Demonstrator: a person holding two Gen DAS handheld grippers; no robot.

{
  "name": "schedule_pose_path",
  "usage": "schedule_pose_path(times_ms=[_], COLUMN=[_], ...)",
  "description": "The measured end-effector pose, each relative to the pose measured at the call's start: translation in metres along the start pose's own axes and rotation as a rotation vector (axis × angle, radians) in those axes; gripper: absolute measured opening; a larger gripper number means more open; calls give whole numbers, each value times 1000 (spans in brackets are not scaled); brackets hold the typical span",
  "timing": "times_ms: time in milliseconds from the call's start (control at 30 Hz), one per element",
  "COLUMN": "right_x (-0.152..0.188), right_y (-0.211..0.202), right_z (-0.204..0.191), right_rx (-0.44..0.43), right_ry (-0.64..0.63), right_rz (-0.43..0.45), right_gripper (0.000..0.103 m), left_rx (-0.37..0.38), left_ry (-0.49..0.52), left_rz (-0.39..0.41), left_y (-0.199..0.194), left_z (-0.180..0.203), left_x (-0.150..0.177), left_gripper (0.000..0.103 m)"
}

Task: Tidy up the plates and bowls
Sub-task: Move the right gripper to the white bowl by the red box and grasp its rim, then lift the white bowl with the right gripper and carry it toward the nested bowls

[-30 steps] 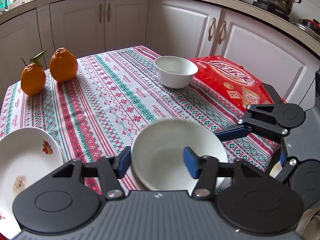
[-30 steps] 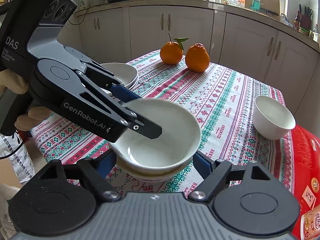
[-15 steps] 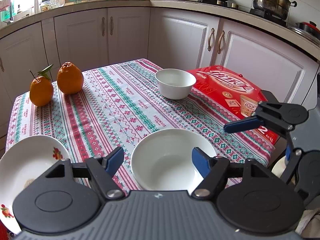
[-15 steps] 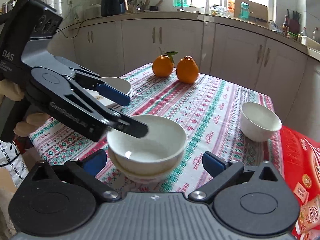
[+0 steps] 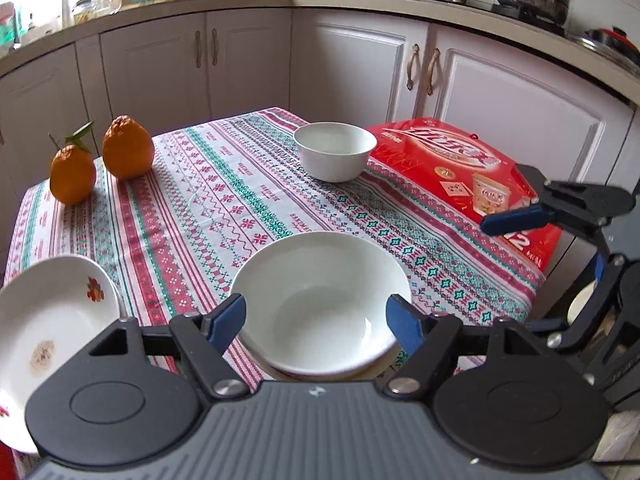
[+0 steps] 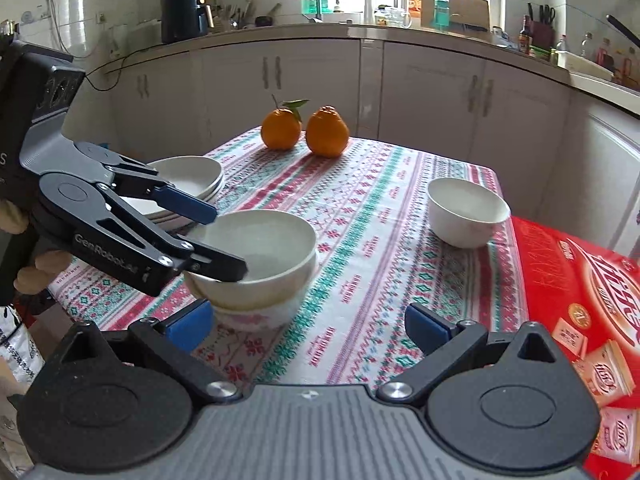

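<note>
1. Nearest the cameras, the left gripper (image 5: pixel 318 322) has its jaws opening around the near rim of the stacked bowl (image 5: pixel 320 300). The rim lies between the blue pads (image 5: pixel 228 322), but in its own view neither pad seems to press on it. In the right wrist view one finger reaches over the rim into the bowl.
2. The right gripper (image 6: pixel 308 326) stands spread as wide as it goes, with nothing between its jaws. It hangs just off the bowl's side, over the patterned tablecloth (image 6: pixel 368 240).
3. The stacked bowl sits nested in a second bowl (image 6: pixel 256 314) beneath it, near the front edge of the table. It looks settled and level, so I judge the placing done and the release in hand.
4. To finish well, let the left jaws clear the rim fully before drawing back. Lift the inner finger up and out rather than dragging it, or the top bowl may tip or slide off its mate.
5. To the left, a stack of plates (image 6: pixel 188 184) rests near the table corner; the top one carries a small floral print.
6. Farther off, a lone small bowl (image 5: pixel 335 150) stands just beside a red box (image 5: pixel 460 172). It seems the likely next piece to gather; approach it with jaws wide and take it by the rim.
7. At the far end two oranges (image 5: pixel 102 164) sit together, well apart from the crockery.
</note>
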State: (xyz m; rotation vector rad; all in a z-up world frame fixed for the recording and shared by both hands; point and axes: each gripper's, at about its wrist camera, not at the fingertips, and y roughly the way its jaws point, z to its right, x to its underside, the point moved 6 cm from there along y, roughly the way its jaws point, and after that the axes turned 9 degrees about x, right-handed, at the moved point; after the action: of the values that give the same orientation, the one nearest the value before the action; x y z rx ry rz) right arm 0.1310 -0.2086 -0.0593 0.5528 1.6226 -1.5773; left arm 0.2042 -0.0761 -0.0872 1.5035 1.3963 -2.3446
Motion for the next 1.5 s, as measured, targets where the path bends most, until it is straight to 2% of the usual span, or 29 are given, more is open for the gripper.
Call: schedule_pose_path(times_ms=[200,333,500,633,833,1033,1200,1500], right_x=[-1,-7,-20,-32,-54,-71,-74,-90], right_y=[1,7,23,36,60,94,131,184], right_z=[21,39,67,92,122,154,179,195], right_rx=[26,34,59,73,97,94,47,-33], right_ry=[17,19,53,87,66,107,193,216], right_rz=[-1,-2,-6,-8,-15,-38,-99,-120], right_gripper=[103,103,103,103,103,103,103,103], left_rx=[-22,-24,-11,14,50,88,101,124], left_ry=[40,41,44,73,130,143,149,173], left_rz=[-11,13,27,25,13,-43,-78,-111], left_y=[-1,-6,6,27,72,123,155,189], left_z=[1,-4,-11,-10,-5,-9,-14,-21], left_x=[-4,-24,-55,-79,-110,-122,-126,-131], left_gripper=[77,78,80,80,80,80,80,79])
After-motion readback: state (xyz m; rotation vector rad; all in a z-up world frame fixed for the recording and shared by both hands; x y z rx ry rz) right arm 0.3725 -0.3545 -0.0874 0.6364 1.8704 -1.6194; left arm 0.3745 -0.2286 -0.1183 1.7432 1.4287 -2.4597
